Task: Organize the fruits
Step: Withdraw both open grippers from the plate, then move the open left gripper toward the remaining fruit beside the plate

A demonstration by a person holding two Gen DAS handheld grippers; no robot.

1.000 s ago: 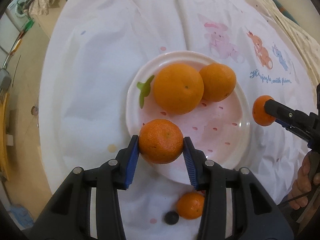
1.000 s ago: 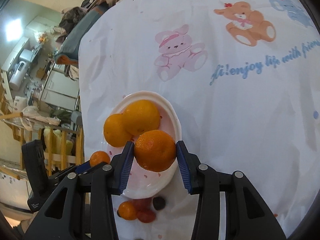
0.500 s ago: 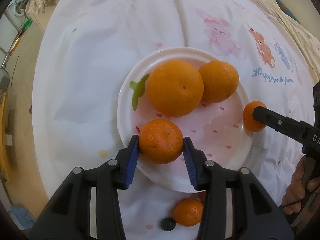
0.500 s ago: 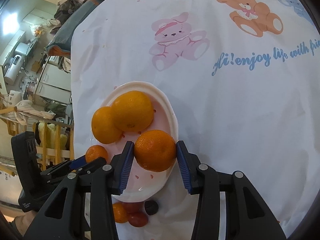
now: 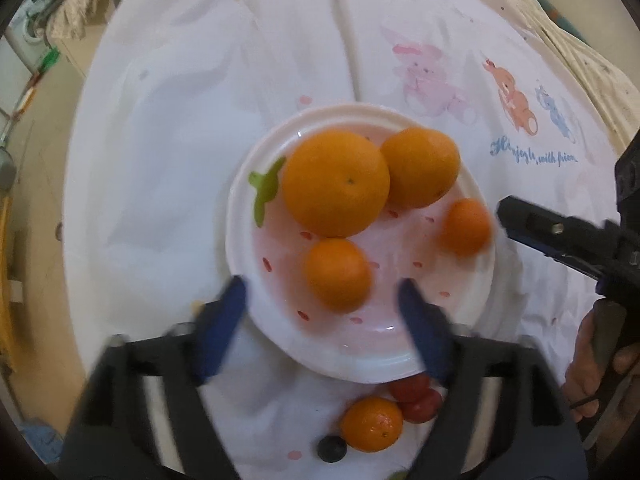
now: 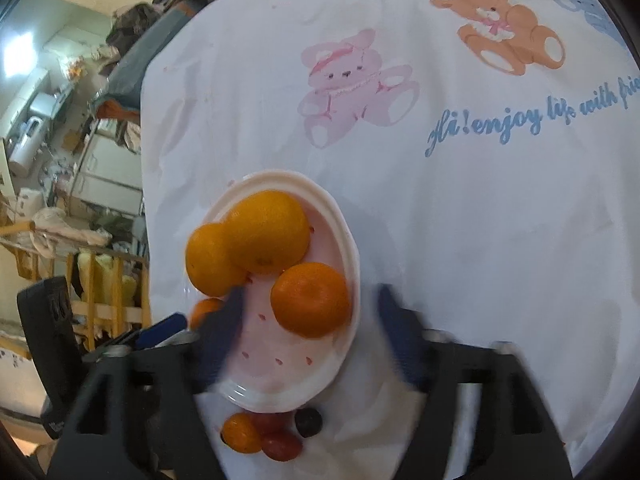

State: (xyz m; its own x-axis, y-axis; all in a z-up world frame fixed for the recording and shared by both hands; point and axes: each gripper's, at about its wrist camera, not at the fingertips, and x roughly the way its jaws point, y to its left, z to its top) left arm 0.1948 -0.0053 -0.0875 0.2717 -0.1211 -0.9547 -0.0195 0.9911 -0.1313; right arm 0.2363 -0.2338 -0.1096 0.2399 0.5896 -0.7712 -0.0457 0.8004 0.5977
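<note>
Your left gripper has its jaws opening, blurred, with a mandarin lying free between them on the plate. Your right gripper is opening too, its mandarin loose by the plate's right rim. Two larger oranges fill the plate's far half, touching. The white cloth-covered desk lies bare beyond the plate. Near the plate's near rim, a small mandarin, cherry tomatoes and a dark berry are partly hidden by the gripper bodies.
</note>
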